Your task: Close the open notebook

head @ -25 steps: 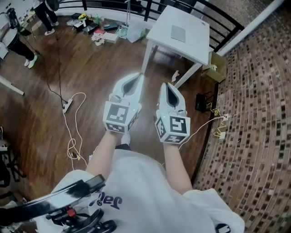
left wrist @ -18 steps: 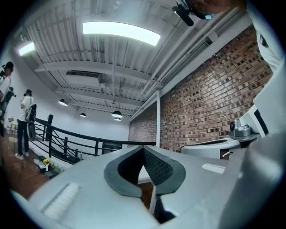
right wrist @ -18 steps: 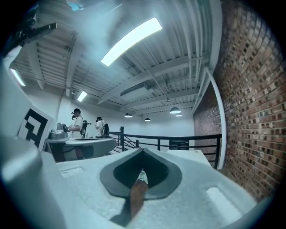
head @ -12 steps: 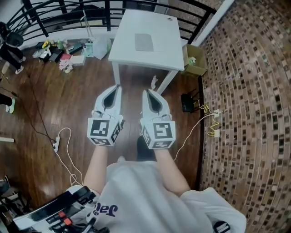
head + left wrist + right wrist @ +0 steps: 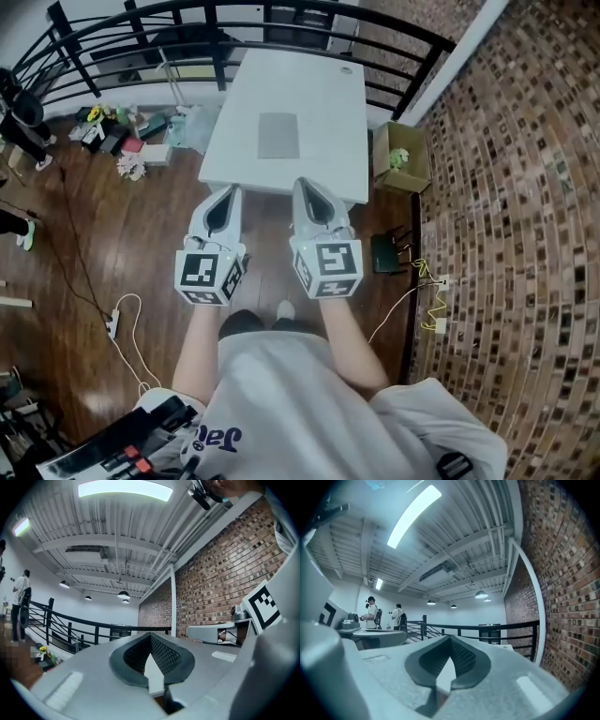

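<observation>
- A brick wall (image 5: 525, 187) curves down your right side, and a wooden floor (image 5: 84, 234) spreads out to your left. The floor between you and the table is bare, so I judge the way ahead to be open.
- A black railing (image 5: 187, 14) runs behind the table's far edge, leaving little room beyond it.
- A white table (image 5: 328, 103) stands straight ahead, its near edge just beyond the gripper tips. Its top is bare except for one thing, which leaves wide room on every side to sweep a cover over.
- A cardboard box (image 5: 401, 159) sits on the floor just beside the table's right legs. Clutter (image 5: 131, 141) lies near the table's left, and cables (image 5: 127, 319) trail over the floor on both sides. Keep your feet between them.
- The notebook (image 5: 278, 134) is the flat grey rectangle near the middle of the tabletop, well apart from both grippers. It is too small from here to tell whether it lies open. It is likely light, with thin, bendable covers that could slide on the smooth top. I would catch the cover at its free outer edge, away from the spine, and steady the other side.
- The left gripper (image 5: 229, 192) and right gripper (image 5: 306, 184) point level, side by side, toward the table. Each has its jaws clenched together on nothing.
</observation>
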A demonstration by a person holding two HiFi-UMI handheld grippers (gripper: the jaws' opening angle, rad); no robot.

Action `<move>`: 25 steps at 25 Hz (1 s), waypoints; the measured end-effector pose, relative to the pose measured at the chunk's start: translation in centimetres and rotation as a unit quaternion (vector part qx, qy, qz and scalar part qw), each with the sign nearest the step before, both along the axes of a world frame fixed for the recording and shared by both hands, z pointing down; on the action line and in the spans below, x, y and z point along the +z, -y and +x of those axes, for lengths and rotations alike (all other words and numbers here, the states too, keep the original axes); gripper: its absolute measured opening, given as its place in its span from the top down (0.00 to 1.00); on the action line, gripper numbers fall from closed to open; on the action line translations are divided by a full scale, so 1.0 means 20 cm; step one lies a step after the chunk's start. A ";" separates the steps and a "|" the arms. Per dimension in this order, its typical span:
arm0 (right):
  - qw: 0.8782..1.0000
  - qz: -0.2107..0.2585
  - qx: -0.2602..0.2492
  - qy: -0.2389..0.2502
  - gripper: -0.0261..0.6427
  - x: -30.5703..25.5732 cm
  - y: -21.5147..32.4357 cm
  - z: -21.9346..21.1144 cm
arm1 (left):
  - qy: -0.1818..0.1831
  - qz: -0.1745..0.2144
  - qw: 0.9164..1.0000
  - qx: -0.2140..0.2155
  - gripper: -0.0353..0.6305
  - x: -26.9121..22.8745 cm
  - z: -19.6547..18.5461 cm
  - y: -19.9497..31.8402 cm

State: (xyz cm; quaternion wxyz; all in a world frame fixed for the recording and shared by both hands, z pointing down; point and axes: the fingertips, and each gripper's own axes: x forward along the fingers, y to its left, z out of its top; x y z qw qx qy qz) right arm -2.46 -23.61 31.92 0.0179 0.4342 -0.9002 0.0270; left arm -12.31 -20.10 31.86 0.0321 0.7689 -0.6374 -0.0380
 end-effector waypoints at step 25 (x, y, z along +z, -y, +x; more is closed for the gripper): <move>0.997 0.006 -0.015 -0.078 0.98 0.12 1.33 -0.42 | -0.032 -0.049 0.998 0.015 0.92 0.27 -0.56 1.44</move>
